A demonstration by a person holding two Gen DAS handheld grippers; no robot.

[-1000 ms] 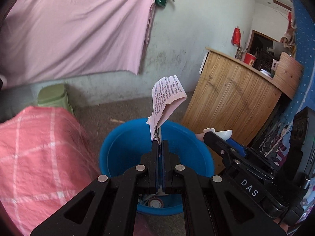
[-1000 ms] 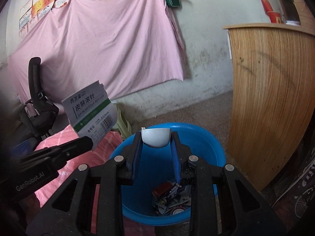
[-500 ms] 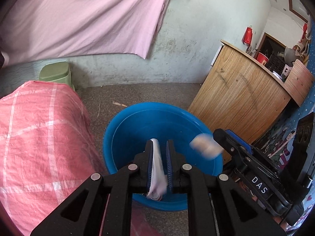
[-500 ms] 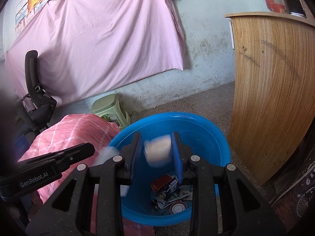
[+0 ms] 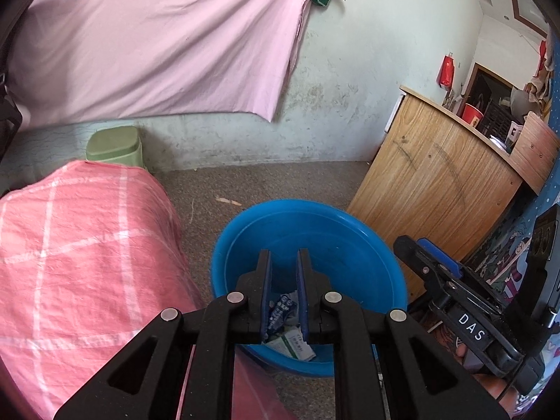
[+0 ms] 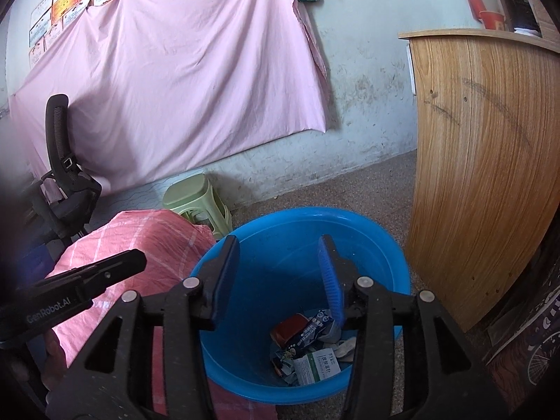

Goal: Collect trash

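A blue plastic basin (image 5: pixel 308 206) stands on the floor, and both grippers hang over it. Several pieces of trash (image 6: pixel 311 346) lie at its bottom: wrappers, a red piece, a white-and-green carton. My left gripper (image 5: pixel 283 257) is open by a narrow gap with nothing between its blue pads; some of the trash (image 5: pixel 283 311) shows through the gap. My right gripper (image 6: pixel 278 245) is over the basin (image 6: pixel 297 211) with its jaws opening wide and nothing between them. Each wrist view catches the other gripper at its side edge.
A pink checked cloth (image 5: pixel 70 245) covers a low mound left of the basin, touching its side. Behind it stands a green plastic stool (image 5: pixel 113 147). A curved wooden counter (image 5: pixel 437 175) rises close on the right. A black office chair (image 6: pixel 63 182) is at far left.
The left gripper let go of its printed paper and the right its white piece; both dropped toward the basin. Both pairs of jaws now stand wider and empty. The left gripper shifted over the basin.
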